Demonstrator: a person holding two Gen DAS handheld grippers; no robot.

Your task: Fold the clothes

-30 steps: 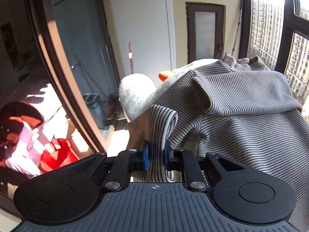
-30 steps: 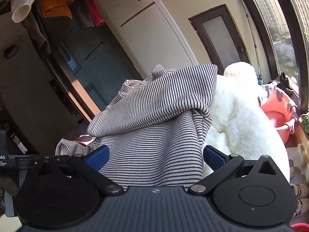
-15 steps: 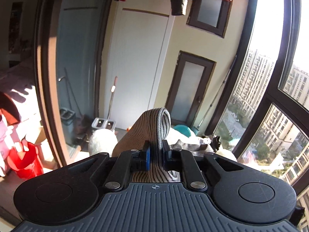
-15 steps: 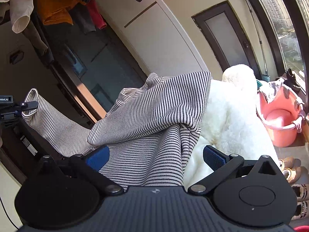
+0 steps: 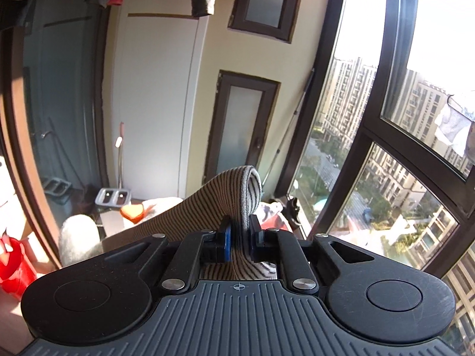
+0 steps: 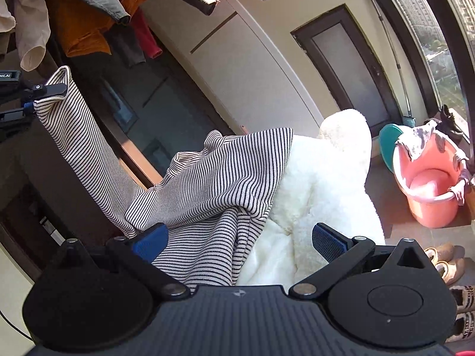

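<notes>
The left tongs [image 5: 239, 238] are clamped on the cuff [image 5: 248, 191] of the striped top [image 6: 225, 178]; only the right view shows the sleeve stretched up-left from the body, which lies draped over a white fleece [image 6: 320, 184]. The right tongs [image 6: 239, 241] stand apart, top and fleece just ahead between them. Right of them, a pink bucket [image 6: 427, 190] has cloth over its rim.

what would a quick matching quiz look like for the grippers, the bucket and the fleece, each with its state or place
Column 1:
1. left hand-held gripper
2. right hand-held gripper
3. pink bucket
4. white fleece

Column 2:
a. under the striped top
b. open
c. shut on the striped sleeve
d. on the floor by the window, cloth over its rim

Pairs: 1-c, 2-b, 3-d, 4-a
</notes>
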